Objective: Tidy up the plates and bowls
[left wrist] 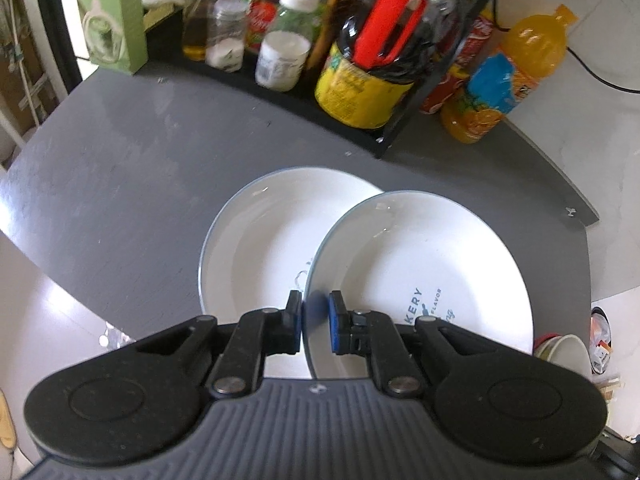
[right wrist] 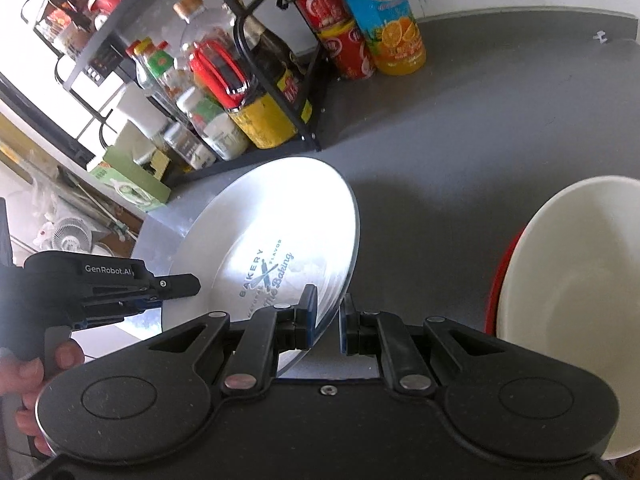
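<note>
A white plate with blue "Bakery" print (left wrist: 424, 276) is held tilted above a second white plate (left wrist: 260, 240) that lies on the grey table (left wrist: 120, 168). My left gripper (left wrist: 314, 322) is shut on the near rim of the printed plate. In the right wrist view my right gripper (right wrist: 326, 320) grips the same plate (right wrist: 276, 236) at its opposite rim. The left gripper (right wrist: 176, 286) shows there at the plate's left edge. A large white bowl (right wrist: 580, 264) sits inside a red one (right wrist: 496, 292) at the right.
A black wire rack (left wrist: 424, 92) with sauce bottles and jars stands at the table's back. An orange juice bottle (left wrist: 508, 76) and red cans (right wrist: 336, 20) stand beside it. A green box (left wrist: 116, 16) sits at the far left. The table's front edge runs near the plates.
</note>
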A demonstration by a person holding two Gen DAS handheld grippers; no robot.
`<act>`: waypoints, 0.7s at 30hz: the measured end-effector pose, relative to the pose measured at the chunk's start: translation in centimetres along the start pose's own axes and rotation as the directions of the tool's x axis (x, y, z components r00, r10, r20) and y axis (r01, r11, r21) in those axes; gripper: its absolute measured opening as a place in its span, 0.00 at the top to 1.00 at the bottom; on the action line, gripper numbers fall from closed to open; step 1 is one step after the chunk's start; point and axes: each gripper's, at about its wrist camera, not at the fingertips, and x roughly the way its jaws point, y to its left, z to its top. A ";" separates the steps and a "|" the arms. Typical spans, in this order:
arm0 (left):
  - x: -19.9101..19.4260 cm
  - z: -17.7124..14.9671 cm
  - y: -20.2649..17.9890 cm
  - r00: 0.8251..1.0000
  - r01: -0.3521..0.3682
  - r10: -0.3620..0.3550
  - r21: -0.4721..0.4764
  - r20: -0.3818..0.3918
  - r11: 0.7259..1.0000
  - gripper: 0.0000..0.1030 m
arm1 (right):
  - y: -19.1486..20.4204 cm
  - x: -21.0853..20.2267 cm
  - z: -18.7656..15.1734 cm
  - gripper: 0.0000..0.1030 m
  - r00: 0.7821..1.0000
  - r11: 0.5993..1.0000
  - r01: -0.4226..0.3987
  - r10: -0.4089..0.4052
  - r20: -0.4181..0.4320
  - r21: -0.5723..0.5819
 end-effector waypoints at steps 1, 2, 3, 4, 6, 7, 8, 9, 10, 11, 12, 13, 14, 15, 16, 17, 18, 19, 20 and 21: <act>0.3 -0.1 0.3 1.000 -0.001 0.001 -0.004 -0.008 1.000 0.89 | 0.0 0.3 -0.1 0.90 1.000 1.000 0.003 -0.003 -0.008 0.000; 0.5 -0.1 0.5 1.000 -0.002 0.002 -0.007 -0.013 1.000 0.89 | 0.0 0.6 -0.2 0.90 1.000 1.000 0.006 -0.006 -0.017 0.000; 0.9 -0.2 0.7 1.000 -0.005 0.005 -0.008 -0.020 1.000 0.89 | -0.1 0.8 -0.2 0.90 1.000 1.000 0.007 -0.007 -0.022 0.000; 1.2 -0.2 0.8 1.000 -0.009 0.009 -0.010 -0.028 1.000 0.89 | -0.2 1.1 -0.4 0.90 1.000 1.000 0.007 -0.007 -0.028 0.002; 1.7 -0.2 1.0 0.999 -0.019 0.019 -0.011 -0.038 1.000 0.89 | -0.4 1.6 -0.5 0.90 0.999 1.000 0.008 -0.008 -0.039 0.010; 1.9 -0.3 1.0 0.999 -0.023 0.023 -0.006 -0.041 1.000 0.89 | -0.5 1.8 -0.6 0.89 0.999 1.000 0.011 -0.010 -0.044 0.012; 2.1 -0.3 1.0 0.999 -0.027 0.027 -0.001 -0.045 1.000 0.89 | -0.5 1.9 -0.7 0.89 0.999 1.000 0.014 -0.014 -0.048 0.012; 2.3 -0.3 1.0 0.998 -0.032 0.032 0.002 -0.050 0.999 0.89 | -0.5 2.1 -0.7 0.89 0.998 1.000 0.018 -0.018 -0.053 0.012; 2.6 -0.3 1.0 0.998 -0.036 0.036 0.004 -0.056 0.999 0.89 | -0.6 2.2 -0.7 0.89 0.998 1.000 0.020 -0.019 -0.057 0.011; 2.9 -0.3 1.1 0.997 -0.039 0.039 0.004 -0.064 0.999 0.89 | -0.6 2.3 -0.7 0.89 0.998 1.000 0.021 -0.021 -0.061 0.012; 3.1 -0.3 1.1 0.997 -0.043 0.043 0.002 -0.072 0.999 0.88 | -0.7 2.4 -0.7 0.89 0.998 1.000 0.020 -0.019 -0.062 0.013; 3.4 -0.3 1.1 0.996 -0.048 0.048 0.003 -0.077 0.999 0.88 | -0.6 2.5 -0.6 0.89 0.998 1.000 0.020 -0.019 -0.061 0.012; 3.6 -0.3 1.1 0.995 -0.054 0.054 0.004 -0.081 0.999 0.88 | -0.6 2.6 -0.5 0.89 0.998 1.000 0.020 -0.019 -0.061 0.012; 3.7 -0.3 1.0 0.995 -0.058 0.059 0.006 -0.083 0.998 0.88 | -0.5 2.7 -0.3 0.89 0.998 1.000 0.021 -0.020 -0.062 0.012; 3.8 -0.3 1.0 0.995 -0.062 0.062 0.011 -0.084 0.998 0.88 | -0.4 2.8 -0.2 0.89 0.998 1.000 0.024 -0.023 -0.063 0.010; 4.0 -0.2 1.0 0.994 -0.063 0.064 0.013 -0.085 0.998 0.88 | -0.3 2.9 -0.1 0.89 0.998 1.000 0.028 -0.027 -0.065 0.006; 4.2 -0.1 1.1 0.994 -0.063 0.064 0.012 -0.087 0.998 0.87 | -0.2 3.0 -0.1 0.89 0.997 1.000 0.031 -0.031 -0.067 0.000; 4.3 0.0 1.1 0.994 -0.064 0.065 0.014 -0.089 0.998 0.87 | 0.0 3.1 -0.1 0.89 0.997 0.999 0.034 -0.035 -0.069 -0.006; 4.5 0.1 1.1 0.993 -0.067 0.068 0.016 -0.093 0.998 0.87 | 0.1 3.3 0.0 0.89 0.997 0.999 0.037 -0.037 -0.072 -0.010; 4.7 0.2 1.2 0.993 -0.073 0.074 0.020 -0.096 0.997 0.87 | 0.2 3.4 0.0 0.89 0.996 0.999 0.037 -0.038 -0.075 -0.011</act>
